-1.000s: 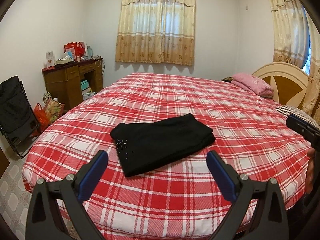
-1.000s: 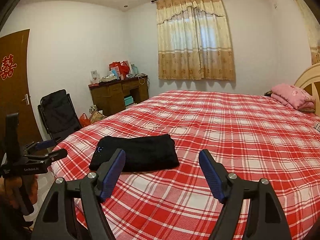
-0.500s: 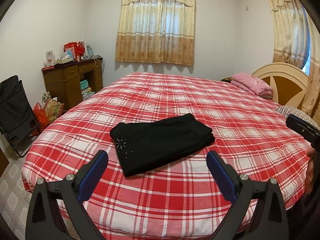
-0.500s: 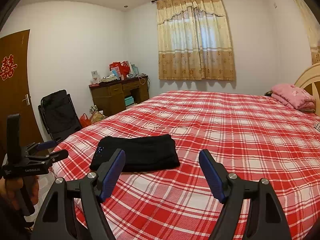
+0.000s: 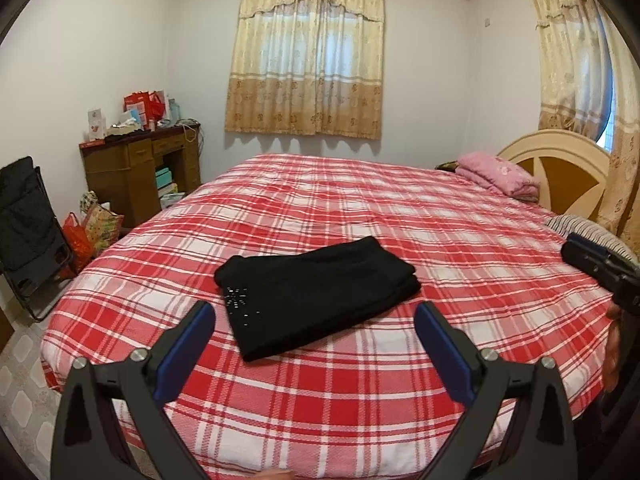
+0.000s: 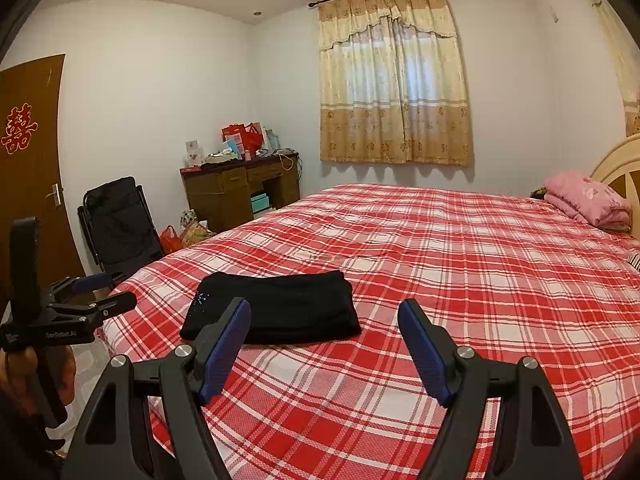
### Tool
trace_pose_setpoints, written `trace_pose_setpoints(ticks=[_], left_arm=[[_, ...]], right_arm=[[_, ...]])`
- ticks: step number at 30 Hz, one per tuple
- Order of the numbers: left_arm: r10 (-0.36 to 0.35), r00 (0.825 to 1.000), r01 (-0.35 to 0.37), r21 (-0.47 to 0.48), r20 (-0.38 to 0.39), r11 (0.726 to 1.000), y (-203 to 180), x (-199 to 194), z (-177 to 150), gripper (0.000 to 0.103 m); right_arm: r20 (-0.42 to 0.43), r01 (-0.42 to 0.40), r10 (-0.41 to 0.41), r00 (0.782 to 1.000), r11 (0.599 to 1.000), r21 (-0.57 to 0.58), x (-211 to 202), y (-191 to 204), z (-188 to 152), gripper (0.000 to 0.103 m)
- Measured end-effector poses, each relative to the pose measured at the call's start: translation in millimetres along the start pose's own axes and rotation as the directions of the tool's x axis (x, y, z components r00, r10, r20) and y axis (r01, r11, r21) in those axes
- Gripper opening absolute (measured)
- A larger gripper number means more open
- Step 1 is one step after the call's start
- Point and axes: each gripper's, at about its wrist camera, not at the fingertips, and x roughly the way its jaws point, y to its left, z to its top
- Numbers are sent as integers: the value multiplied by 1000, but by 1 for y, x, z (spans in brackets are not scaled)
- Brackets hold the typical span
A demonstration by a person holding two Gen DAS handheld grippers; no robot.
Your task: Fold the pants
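Black pants (image 5: 316,292) lie folded into a compact rectangle on the red plaid bed (image 5: 360,208), with a sparkly emblem near their left end. They also show in the right wrist view (image 6: 280,308). My left gripper (image 5: 314,320) is open and empty, held back from the bed's near edge, apart from the pants. My right gripper (image 6: 324,316) is open and empty, also held back from the bed. The left gripper shows at the left edge of the right wrist view (image 6: 100,296). The right one shows at the right edge of the left wrist view (image 5: 596,264).
A pink folded blanket (image 5: 500,172) lies by the headboard (image 5: 560,160). A wooden desk (image 5: 136,172) with clutter stands at the far left wall. A black folding chair (image 5: 28,224) and bags (image 5: 92,228) sit on the floor left of the bed. A brown door (image 6: 28,168) is at left.
Both grippers have drifted very slightly; the pants lie unchanged on the bed.
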Motion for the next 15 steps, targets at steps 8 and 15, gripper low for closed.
trace_pose_setpoints(ticks=[8,15], left_arm=[[-10,1000,10,-19,-17,1000,2,4,-1,103],[-23,999,23,-14,-25,1000,1,7,-4,103]], right_arm=[[-3,-2,1,1000,999,-33,3,7,-3,77],[-9,-5,4,1000,999,-35,5,9,-4,77]])
